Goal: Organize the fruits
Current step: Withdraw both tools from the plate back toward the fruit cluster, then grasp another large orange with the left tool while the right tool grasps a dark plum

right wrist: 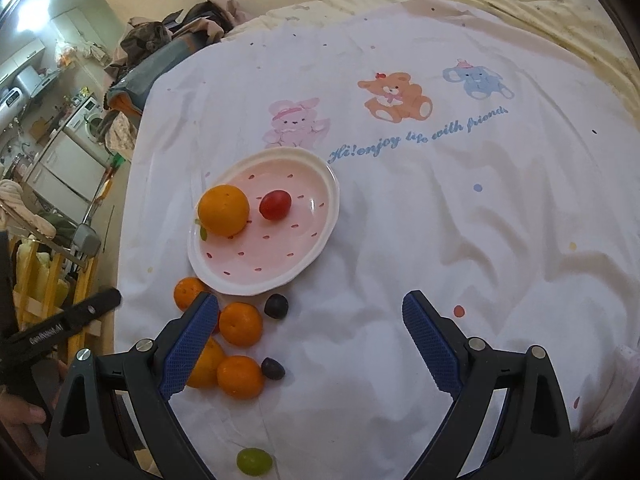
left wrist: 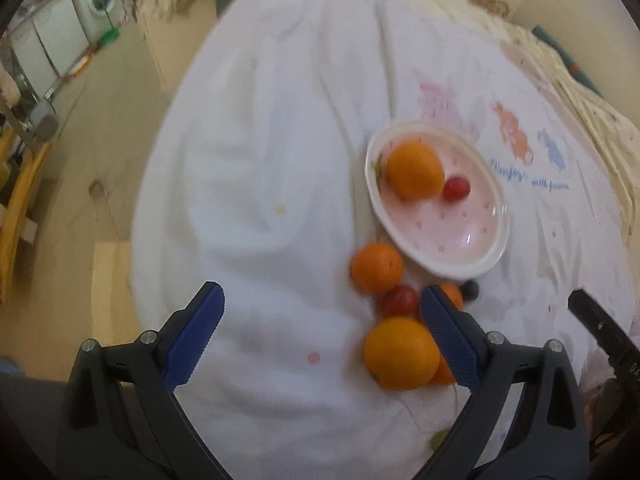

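Green grape (right wrist: 254,461) between gaping right tongs (right wrist: 310,344)

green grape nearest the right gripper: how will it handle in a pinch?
The small round green grape looks smooth and glossy, so probably slippery. It likely rolls if nudged, though the wrinkled white bedsheet may slow it. Probably soft; pinch it gently.

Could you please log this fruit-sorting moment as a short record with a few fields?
surface: white sheet with cartoon animals
plate: pink, white rim, holding one orange and one red grape
loose fruit: oranges, two dark grapes, one green grape, all on the sheet beside the plate
left gripper: open, empty
right gripper: open, empty
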The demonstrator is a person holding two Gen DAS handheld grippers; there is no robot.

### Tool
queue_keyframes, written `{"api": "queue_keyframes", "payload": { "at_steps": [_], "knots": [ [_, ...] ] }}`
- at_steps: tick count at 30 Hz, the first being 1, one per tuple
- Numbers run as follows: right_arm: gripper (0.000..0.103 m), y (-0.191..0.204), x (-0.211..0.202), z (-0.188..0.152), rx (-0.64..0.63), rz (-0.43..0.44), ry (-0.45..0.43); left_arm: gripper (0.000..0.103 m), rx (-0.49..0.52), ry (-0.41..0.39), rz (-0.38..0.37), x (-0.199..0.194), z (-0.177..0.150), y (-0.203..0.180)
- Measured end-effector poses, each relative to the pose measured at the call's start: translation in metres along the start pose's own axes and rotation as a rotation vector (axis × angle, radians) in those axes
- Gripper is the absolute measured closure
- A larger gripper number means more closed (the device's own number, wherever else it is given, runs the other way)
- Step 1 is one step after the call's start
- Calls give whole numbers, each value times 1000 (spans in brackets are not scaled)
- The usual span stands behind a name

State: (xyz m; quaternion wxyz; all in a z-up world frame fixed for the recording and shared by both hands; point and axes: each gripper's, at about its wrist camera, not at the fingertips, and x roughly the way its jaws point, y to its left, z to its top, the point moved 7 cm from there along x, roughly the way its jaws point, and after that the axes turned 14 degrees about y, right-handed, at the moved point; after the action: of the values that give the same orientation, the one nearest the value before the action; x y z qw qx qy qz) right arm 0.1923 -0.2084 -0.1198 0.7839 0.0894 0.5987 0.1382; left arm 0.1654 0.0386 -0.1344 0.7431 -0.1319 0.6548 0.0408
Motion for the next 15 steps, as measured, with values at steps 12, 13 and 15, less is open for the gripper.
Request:
{"api": "queue_keyframes", "payload": {
  "at_steps": [12,13,15],
  "knots": [
    [7,-4,18,-4,22,14,63,11,90,205,-64,57,-37,-47],
    [7,-5,18,-4,26,16,66,13,92,212,-64,59,-36,-50],
    [7,-7,18,-4,38,25,69,14,83,223,-68,65,-33,-51]
  ]
}}
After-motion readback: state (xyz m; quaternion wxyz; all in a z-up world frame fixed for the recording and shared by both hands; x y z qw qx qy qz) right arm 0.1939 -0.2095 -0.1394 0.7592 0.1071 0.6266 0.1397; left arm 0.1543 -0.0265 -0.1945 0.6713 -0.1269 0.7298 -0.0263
